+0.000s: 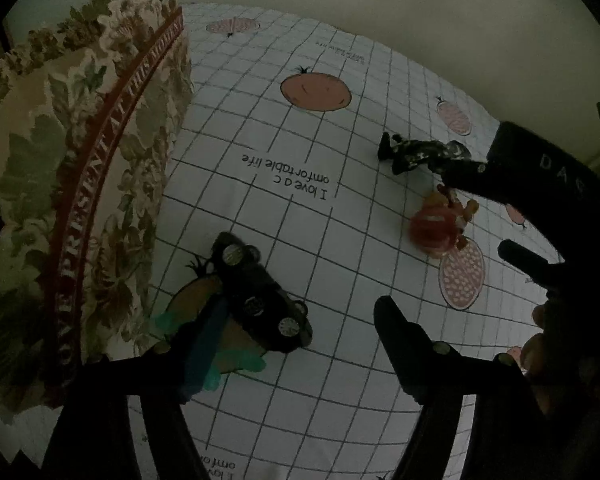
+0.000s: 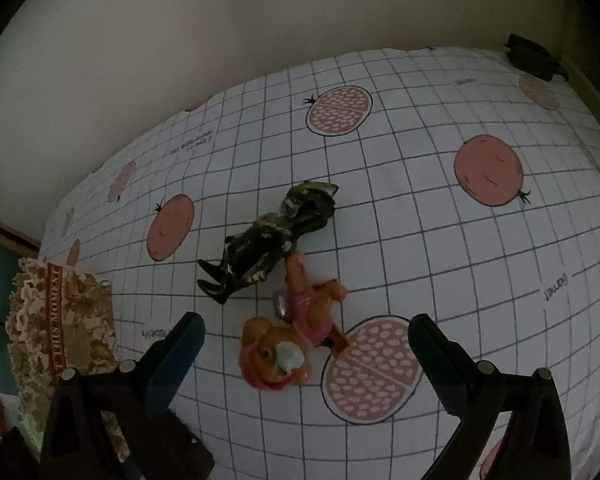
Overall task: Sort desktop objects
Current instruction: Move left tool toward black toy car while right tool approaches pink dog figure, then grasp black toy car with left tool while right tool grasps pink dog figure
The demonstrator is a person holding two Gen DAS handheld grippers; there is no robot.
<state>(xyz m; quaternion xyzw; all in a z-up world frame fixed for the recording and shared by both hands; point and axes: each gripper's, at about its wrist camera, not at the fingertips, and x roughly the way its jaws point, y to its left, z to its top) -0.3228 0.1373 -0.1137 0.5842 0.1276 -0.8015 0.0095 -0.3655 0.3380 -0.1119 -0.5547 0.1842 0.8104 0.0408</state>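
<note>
A black toy car (image 1: 260, 300) lies on the checked tablecloth (image 1: 320, 208) between the fingers of my left gripper (image 1: 300, 336). It sits close to the blue-padded left finger and well apart from the right one, so this gripper is open. An orange puppy figure in pink (image 2: 288, 336) lies on its back between the wide-apart fingers of my right gripper (image 2: 306, 344), untouched by either pad. Just beyond it lies a dark camouflage-coloured figure (image 2: 268, 240). The left wrist view shows the right gripper (image 1: 474, 210) standing over the puppy figure (image 1: 436, 228), with the dark figure (image 1: 420, 152) behind.
A floral fabric box with a red lettered band (image 1: 80, 200) stands at the table's left side, close beside the car, and also shows as the floral box (image 2: 60, 320). A small black object (image 2: 532, 58) sits at the far right corner. A pale wall borders the table's far edge.
</note>
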